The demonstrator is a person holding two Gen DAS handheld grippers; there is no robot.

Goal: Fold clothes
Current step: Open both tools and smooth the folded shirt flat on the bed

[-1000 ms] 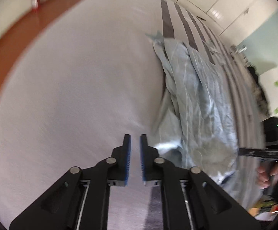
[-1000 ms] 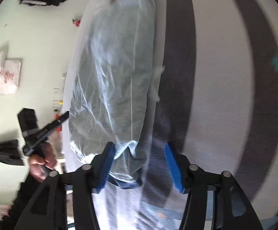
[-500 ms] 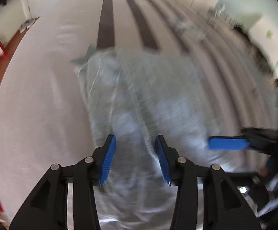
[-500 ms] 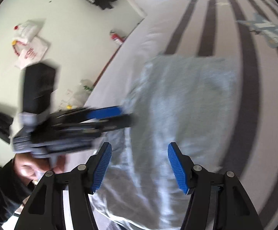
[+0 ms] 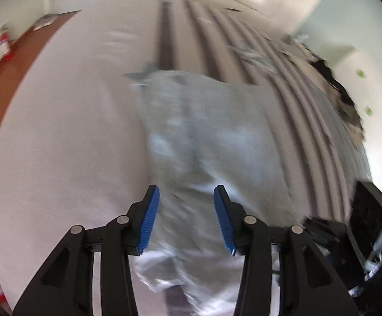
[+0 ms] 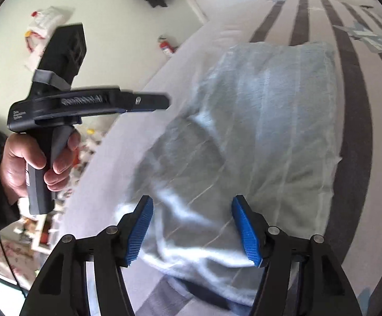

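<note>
A light grey-blue garment [image 5: 206, 142] lies folded in a rough rectangle on a white bed with dark stripes; it also shows in the right wrist view [image 6: 256, 131]. My left gripper [image 5: 187, 221] is open and empty, held above the garment's near end. My right gripper [image 6: 192, 231] is open and empty over the garment's near edge. The left gripper also shows in the right wrist view [image 6: 148, 101], held in a hand at the left, above the bed's edge.
The bed [image 5: 59, 131] has a white part on the left and striped part [image 6: 354, 105] on the right. A red fire extinguisher [image 6: 165, 46] stands by the wall. Another small cloth [image 6: 370, 39] lies far back. Clutter [image 5: 346, 105] is beside the bed.
The left gripper opened and swung from the white sheet to over the garment. The right gripper let go of the garment's edge and lifted back. The garment now lies folded shorter.
</note>
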